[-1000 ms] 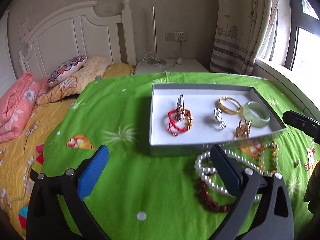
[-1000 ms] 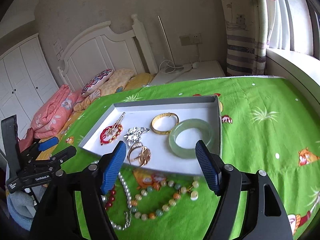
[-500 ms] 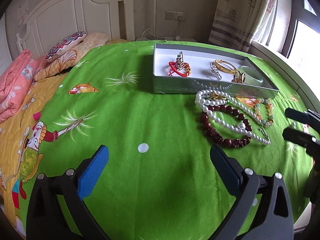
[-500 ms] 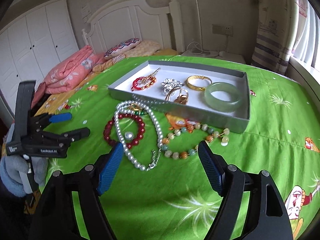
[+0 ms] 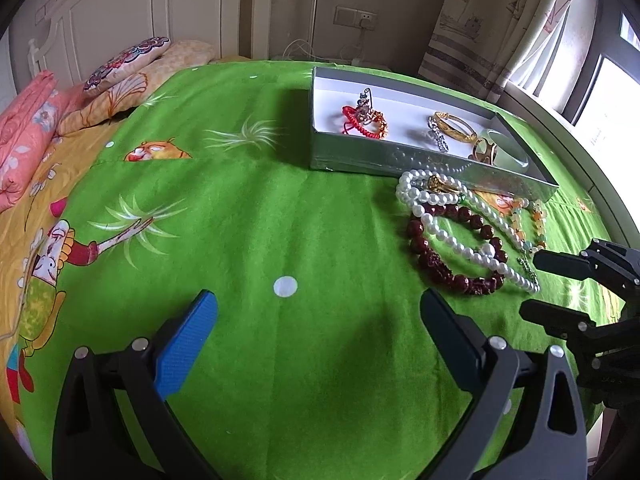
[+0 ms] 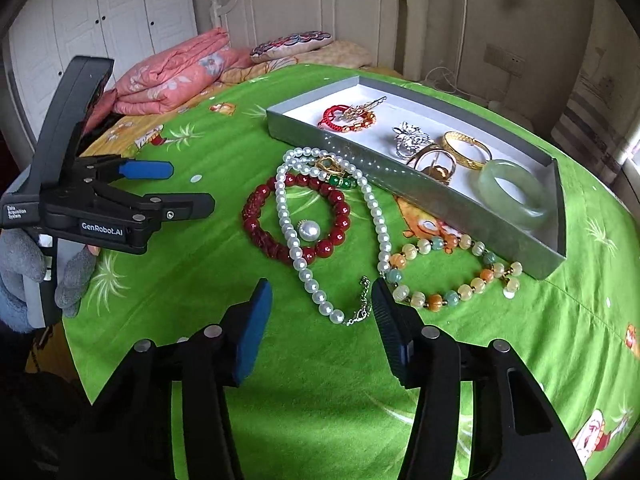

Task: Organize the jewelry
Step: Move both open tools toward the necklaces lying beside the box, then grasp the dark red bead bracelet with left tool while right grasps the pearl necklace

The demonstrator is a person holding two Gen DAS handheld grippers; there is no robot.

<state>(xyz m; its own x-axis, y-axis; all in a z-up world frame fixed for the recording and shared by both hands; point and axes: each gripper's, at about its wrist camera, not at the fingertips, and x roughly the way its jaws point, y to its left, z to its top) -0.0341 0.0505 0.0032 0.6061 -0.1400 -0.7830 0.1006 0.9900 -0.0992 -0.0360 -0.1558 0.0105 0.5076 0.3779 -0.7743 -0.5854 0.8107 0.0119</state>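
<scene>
Lengthwise, the shallow grey cardboard tray with a white lining (image 6: 416, 190) is laid with its long axis running from the far left toward the near right in the right wrist view. Inside it are seen a red cord bracelet (image 6: 334, 117), a silver brooch (image 6: 409, 140), a gold bangle (image 6: 466, 149) and a pale green jade bangle (image 6: 512, 193). Just in front of the tray, on the bright green printed cloth (image 6: 320, 380), a white pearl necklace (image 6: 374, 210) is stretched from the tray's wall toward the near side, its clasp end pointing at the right gripper (image 6: 320, 320). It is draped over a dark red bead bracelet (image 6: 296, 216); a multicoloured stone bead bracelet (image 6: 452, 272) lies to the right, beside the tray.

The right gripper's jaws are held apart, empty, just short of the clasp. The left gripper (image 5: 316, 336) is likewise spread wide over bare cloth, with nothing held. Beyond the cloth, a folded pink quilt (image 6: 172, 76), a white headboard (image 6: 320, 12) and white wardrobe doors (image 6: 100, 20) are seen.
</scene>
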